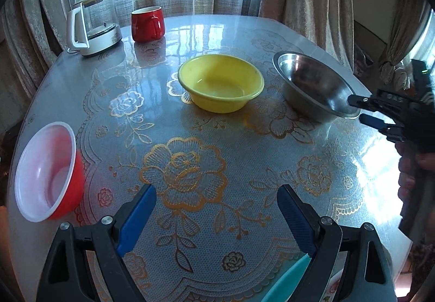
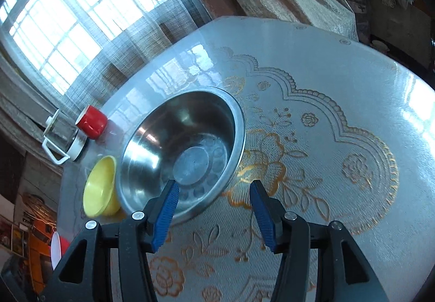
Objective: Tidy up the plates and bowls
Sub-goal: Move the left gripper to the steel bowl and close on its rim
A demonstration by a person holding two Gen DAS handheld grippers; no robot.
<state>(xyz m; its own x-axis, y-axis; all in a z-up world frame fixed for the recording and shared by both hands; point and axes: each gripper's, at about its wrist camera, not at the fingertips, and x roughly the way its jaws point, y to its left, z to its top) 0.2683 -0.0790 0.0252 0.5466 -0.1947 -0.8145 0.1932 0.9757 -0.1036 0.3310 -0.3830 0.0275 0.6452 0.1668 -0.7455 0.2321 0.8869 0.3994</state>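
A steel bowl (image 1: 312, 84) (image 2: 185, 144) stands on the right of the round table (image 1: 68, 90), beside a yellow bowl (image 1: 220, 84) (image 2: 99, 187) in the middle. A red bowl with a white inside (image 1: 46, 174) (image 2: 58, 247) sits at the left edge. My right gripper (image 2: 214, 184) (image 1: 357, 109) straddles the steel bowl's near rim, one finger inside and one outside; its pads stand apart from the metal. My left gripper (image 1: 216, 189) hovers wide open over the flowered cloth, with nothing between its fingers.
A red mug (image 1: 148, 23) (image 2: 91, 121) and a glass kettle with a white handle (image 1: 92, 24) (image 2: 64, 139) stand at the far edge by the curtained window. A teal plate edge (image 1: 285, 283) shows under my left gripper. A hand (image 1: 410, 174) holds the right gripper.
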